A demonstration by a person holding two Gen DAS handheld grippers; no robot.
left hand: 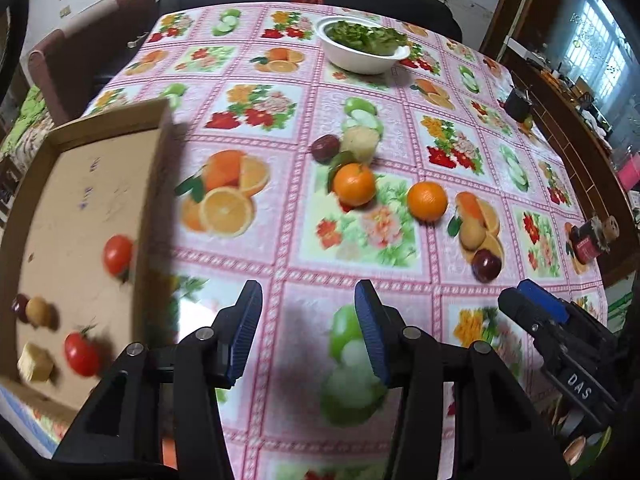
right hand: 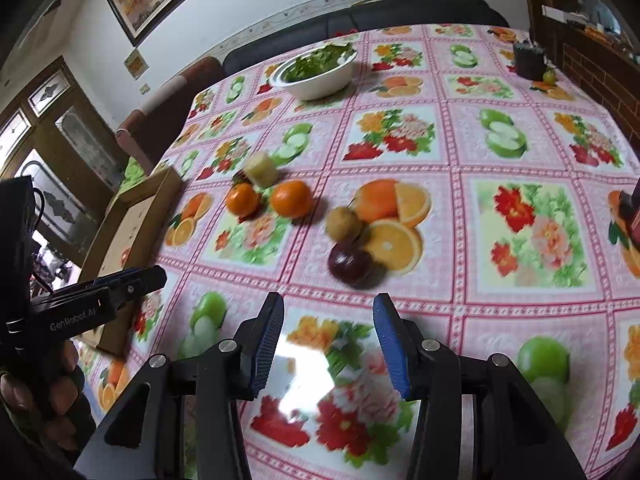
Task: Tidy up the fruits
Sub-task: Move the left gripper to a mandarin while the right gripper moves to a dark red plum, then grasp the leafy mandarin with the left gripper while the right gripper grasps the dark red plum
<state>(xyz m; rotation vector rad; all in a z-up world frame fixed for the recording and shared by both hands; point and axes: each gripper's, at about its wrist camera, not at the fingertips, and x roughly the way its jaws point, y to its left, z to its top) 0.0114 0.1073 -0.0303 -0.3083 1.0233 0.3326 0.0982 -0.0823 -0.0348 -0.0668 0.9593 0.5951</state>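
Observation:
My left gripper is open and holds nothing, just right of a cardboard tray. In the tray lie two tomatoes, a dark plum, a brown fruit and a yellow cube. On the cloth beyond sit two oranges, a dark red fruit and a pale block. My right gripper is open and empty, just short of a dark plum and a brown kiwi. The oranges lie further left.
A white bowl of greens stands at the far side of the table. A dark cup and a small jar sit near the right edge. The fruit-print cloth shows many pictured fruits. A hand holds the left gripper.

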